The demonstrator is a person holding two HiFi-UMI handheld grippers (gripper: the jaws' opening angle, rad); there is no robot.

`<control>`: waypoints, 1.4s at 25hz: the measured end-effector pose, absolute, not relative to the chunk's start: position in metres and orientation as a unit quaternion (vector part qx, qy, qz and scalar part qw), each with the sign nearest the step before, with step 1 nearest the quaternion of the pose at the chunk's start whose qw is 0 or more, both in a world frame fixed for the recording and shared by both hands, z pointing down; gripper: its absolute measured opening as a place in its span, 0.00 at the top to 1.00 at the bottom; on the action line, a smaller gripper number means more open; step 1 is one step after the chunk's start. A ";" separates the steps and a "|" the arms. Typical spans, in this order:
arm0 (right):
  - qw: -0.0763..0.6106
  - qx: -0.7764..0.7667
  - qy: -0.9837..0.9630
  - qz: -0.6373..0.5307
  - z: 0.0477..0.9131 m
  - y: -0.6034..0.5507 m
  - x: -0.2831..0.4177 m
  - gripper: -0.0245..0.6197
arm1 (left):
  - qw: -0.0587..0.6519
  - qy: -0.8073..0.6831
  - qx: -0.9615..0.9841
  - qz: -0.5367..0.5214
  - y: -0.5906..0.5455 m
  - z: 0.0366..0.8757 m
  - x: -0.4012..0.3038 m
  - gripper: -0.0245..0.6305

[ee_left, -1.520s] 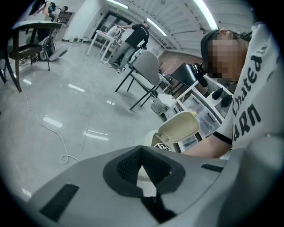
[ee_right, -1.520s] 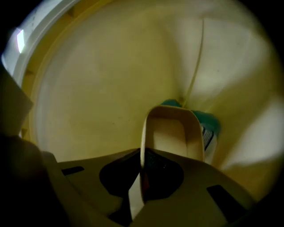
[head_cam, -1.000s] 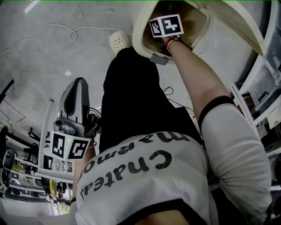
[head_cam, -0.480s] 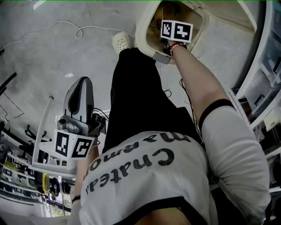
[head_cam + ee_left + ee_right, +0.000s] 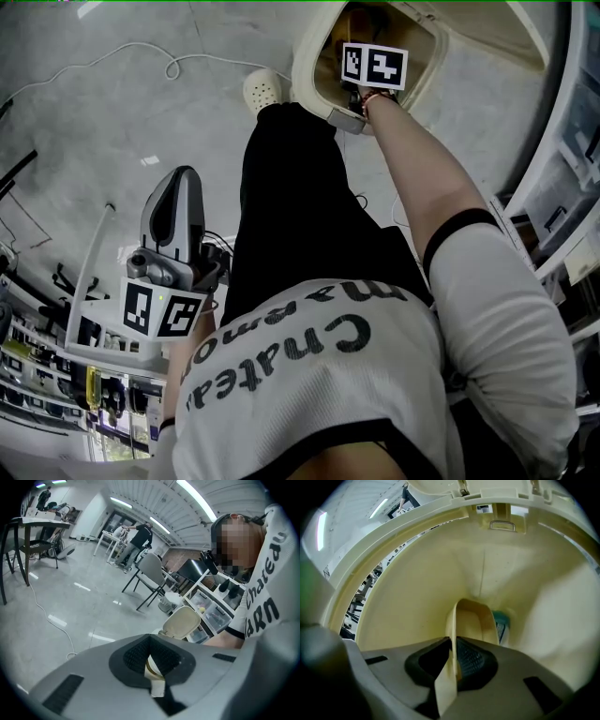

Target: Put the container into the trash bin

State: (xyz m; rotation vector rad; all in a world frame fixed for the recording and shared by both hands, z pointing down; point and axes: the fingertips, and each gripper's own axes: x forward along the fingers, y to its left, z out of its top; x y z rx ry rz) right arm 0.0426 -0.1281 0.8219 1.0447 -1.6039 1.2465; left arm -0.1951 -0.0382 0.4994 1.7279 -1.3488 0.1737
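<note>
1. The container (image 5: 474, 620) is judged to be light and thin-walled. Its side is likely to flex under a hard pinch, and the smooth surface could slip.
2. It is best held at the rim, with one pad inside the wall and one outside, which is how it is held here.
3. It appears as a cream, open-mouthed tub with rounded corners. It is seen edge-on, and the visible part of its inside looks empty.
4. The container hangs inside the trash bin (image 5: 309, 70) at the far end of the scene, below the rim and under the raised lid (image 5: 487, 28). A teal-labelled item (image 5: 501, 623) lies deeper in the bin, just to the container's right.
5. The right gripper (image 5: 453, 641) is clenched on the container's near wall.
6. The left gripper (image 5: 152, 660) is clamped on a pale thin piece (image 5: 155, 679) with a tan band. It is held at the near left, well apart from the bin.
</note>
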 end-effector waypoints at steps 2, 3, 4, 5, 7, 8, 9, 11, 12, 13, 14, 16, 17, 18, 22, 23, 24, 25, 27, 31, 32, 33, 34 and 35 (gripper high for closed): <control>0.419 0.419 -0.636 0.494 0.824 -0.127 0.044 0.91 | 0.454 -0.547 0.700 0.070 -0.038 0.501 -0.197 0.93; 0.420 0.420 -0.635 0.494 0.824 -0.126 0.044 0.91 | 0.455 -0.547 0.700 0.071 -0.037 0.501 -0.197 0.93; 0.421 0.420 -0.635 0.493 0.825 -0.125 0.045 0.91 | 0.455 -0.547 0.699 0.071 -0.036 0.502 -0.198 0.93; 0.422 0.420 -0.635 0.493 0.826 -0.124 0.046 0.91 | 0.456 -0.547 0.698 0.071 -0.036 0.504 -0.198 0.93; 0.422 0.421 -0.634 0.493 0.830 -0.125 0.047 0.90 | 0.459 -0.547 0.696 0.071 -0.036 0.508 -0.199 0.93; 0.423 0.422 -0.632 0.493 0.832 -0.125 0.047 0.91 | 0.461 -0.546 0.696 0.071 -0.036 0.510 -0.200 0.93; 0.423 0.423 -0.631 0.494 0.834 -0.125 0.046 0.90 | 0.462 -0.544 0.697 0.072 -0.036 0.512 -0.200 0.93; 0.423 0.423 -0.630 0.495 0.836 -0.125 0.045 0.90 | 0.464 -0.541 0.698 0.073 -0.036 0.514 -0.202 0.93; 0.424 0.422 -0.631 0.494 0.836 -0.125 0.045 0.90 | 0.464 -0.540 0.698 0.074 -0.036 0.515 -0.203 0.93; 0.425 0.422 -0.632 0.492 0.835 -0.125 0.044 0.90 | 0.464 -0.540 0.698 0.074 -0.036 0.515 -0.204 0.93; 0.426 0.421 -0.633 0.491 0.835 -0.124 0.044 0.89 | 0.465 -0.541 0.697 0.074 -0.036 0.515 -0.205 0.93; 0.427 0.418 -0.632 0.493 0.837 -0.123 0.044 0.85 | 0.465 -0.541 0.697 0.075 -0.036 0.516 -0.206 0.93; 0.428 0.417 -0.632 0.494 0.838 -0.123 0.043 0.80 | 0.466 -0.541 0.696 0.075 -0.036 0.517 -0.206 0.93; 0.430 0.416 -0.631 0.495 0.840 -0.123 0.043 0.75 | 0.466 -0.540 0.696 0.075 -0.037 0.517 -0.207 0.93; 0.430 0.420 -0.633 0.488 0.839 -0.125 0.042 0.74 | 0.466 -0.540 0.697 0.078 -0.036 0.517 -0.209 0.93; 0.428 0.423 -0.634 0.486 0.839 -0.126 0.043 0.74 | 0.465 -0.540 0.697 0.078 -0.036 0.517 -0.210 0.93; 0.425 0.426 -0.635 0.484 0.840 -0.128 0.044 0.74 | 0.465 -0.541 0.697 0.078 -0.036 0.517 -0.210 0.93; 0.423 0.429 -0.636 0.483 0.841 -0.129 0.045 0.74 | 0.464 -0.542 0.697 0.078 -0.036 0.518 -0.211 0.93; 0.421 0.432 -0.639 0.478 0.844 -0.133 0.046 0.74 | 0.463 -0.543 0.696 0.079 -0.037 0.522 -0.211 0.93; 0.418 0.438 -0.652 0.456 0.845 -0.141 0.045 0.74 | 0.460 -0.545 0.697 0.075 -0.039 0.528 -0.210 0.93; 0.415 0.441 -0.656 0.451 0.843 -0.144 0.045 0.74 | 0.458 -0.545 0.698 0.074 -0.040 0.528 -0.210 0.93; 0.409 0.448 -0.658 0.447 0.842 -0.147 0.045 0.74 | 0.455 -0.546 0.700 0.073 -0.041 0.528 -0.210 0.93; 0.400 0.457 -0.658 0.446 0.840 -0.150 0.046 0.74 | 0.452 -0.546 0.702 0.071 -0.043 0.527 -0.211 0.93; 0.390 0.466 -0.657 0.445 0.839 -0.154 0.047 0.74 | 0.448 -0.546 0.705 0.070 -0.045 0.527 -0.211 0.93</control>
